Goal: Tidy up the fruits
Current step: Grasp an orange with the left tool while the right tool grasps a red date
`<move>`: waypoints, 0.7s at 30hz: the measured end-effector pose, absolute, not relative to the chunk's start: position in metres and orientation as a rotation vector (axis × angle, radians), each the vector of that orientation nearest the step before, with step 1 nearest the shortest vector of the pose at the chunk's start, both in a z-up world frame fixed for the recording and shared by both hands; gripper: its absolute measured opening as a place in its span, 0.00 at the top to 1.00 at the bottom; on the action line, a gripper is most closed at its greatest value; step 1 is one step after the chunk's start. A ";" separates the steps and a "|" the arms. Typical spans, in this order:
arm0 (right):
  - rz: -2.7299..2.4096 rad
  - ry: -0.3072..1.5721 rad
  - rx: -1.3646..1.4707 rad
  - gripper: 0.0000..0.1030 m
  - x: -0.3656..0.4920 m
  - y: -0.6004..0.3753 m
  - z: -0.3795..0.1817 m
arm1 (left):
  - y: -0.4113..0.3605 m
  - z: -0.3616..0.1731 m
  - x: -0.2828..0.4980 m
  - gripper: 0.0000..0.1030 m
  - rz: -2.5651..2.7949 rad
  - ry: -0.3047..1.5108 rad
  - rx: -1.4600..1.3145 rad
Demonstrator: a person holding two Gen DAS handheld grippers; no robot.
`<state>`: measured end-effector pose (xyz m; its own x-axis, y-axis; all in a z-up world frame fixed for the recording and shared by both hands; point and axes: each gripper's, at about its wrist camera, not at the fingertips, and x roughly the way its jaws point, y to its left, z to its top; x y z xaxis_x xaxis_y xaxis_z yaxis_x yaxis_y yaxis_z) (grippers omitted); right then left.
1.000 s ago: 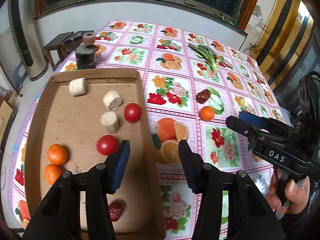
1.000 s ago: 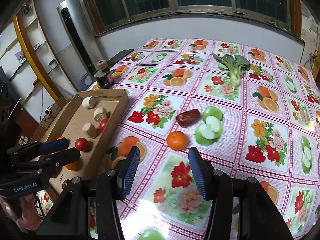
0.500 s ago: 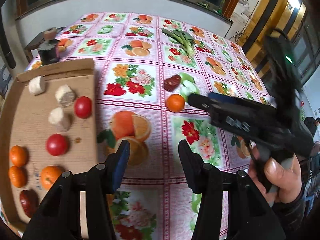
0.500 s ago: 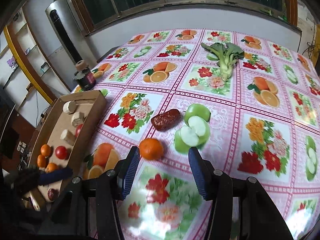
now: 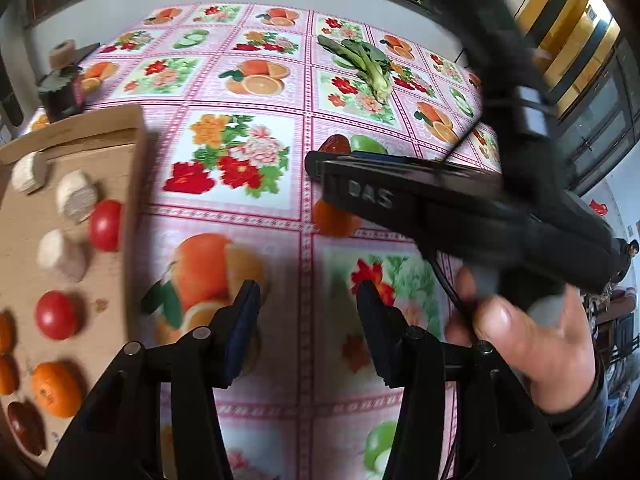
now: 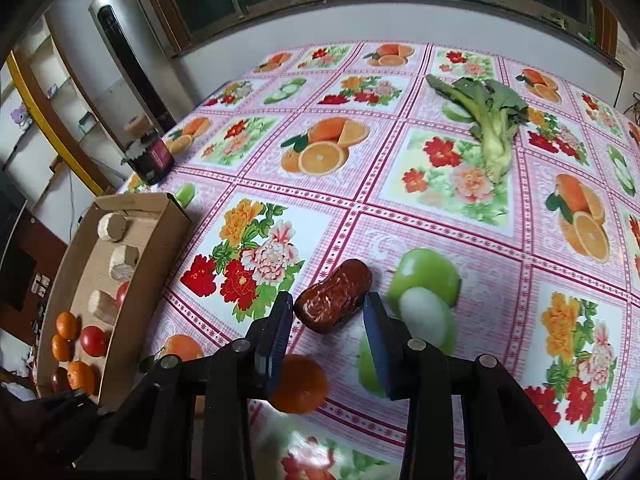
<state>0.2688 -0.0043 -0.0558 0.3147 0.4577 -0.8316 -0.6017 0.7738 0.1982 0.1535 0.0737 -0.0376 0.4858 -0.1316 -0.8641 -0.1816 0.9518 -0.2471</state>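
right gripper (image 6: 326, 310) has just been closing; its jaws stand either side of the red date (image 6: 333, 301) at lower centre of the right wrist view, left pad about at the skin, a sliver of gap at the right pad, so not pinching yet as far as I can tell; date lies on the tablecloth (image 6: 440, 200), just left of a printed green apple; loose orange (image 6: 298, 384) sits lower in frame, partly behind the left finger, close to the date but apart; left gripper (image 5: 308, 328) spread with nothing between the pads, hovering over bare cloth at bottom centre of its own view; cardboard tray (image 6: 158, 248) at left edge already holds oranges, tomatoes, pale cut chunks and a dark date; handling guess: date is light, wrinkled leathery skin, soft flesh over a hard pit, slightly tacky so slip is unlikely; it will dent or smear if squeezed hard; it is oblong and lying diagonal, so take it across the short axis at mid-length, where the pads now line up; end grip would let it pivot; orange is firmer and round, rolls if nudged by the left finger; watch that on closing
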 end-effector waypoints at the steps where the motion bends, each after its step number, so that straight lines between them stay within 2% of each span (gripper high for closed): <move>1: 0.694 1.027 -0.157 0.63 0.269 -0.009 -0.053 | 0.072 -0.039 0.158 0.53 0.031 1.071 -0.329; 10: 0.611 0.986 -0.063 0.63 0.276 -0.070 -0.035 | 0.049 -0.053 0.206 0.53 0.081 1.073 -0.264; 13: 0.606 0.984 -0.046 0.64 0.273 -0.080 -0.034 | 0.047 -0.054 0.212 0.71 0.083 1.064 -0.238; 21: 0.621 0.964 -0.027 0.64 0.256 -0.089 -0.023 | 0.047 -0.047 0.193 0.72 0.074 1.051 -0.219</move>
<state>0.2558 -0.0885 -0.0234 0.4115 0.4815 -0.7738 -0.5049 0.8273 0.2462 0.1934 0.0474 -0.0473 0.4965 -0.0436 -0.8669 -0.1653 0.9757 -0.1437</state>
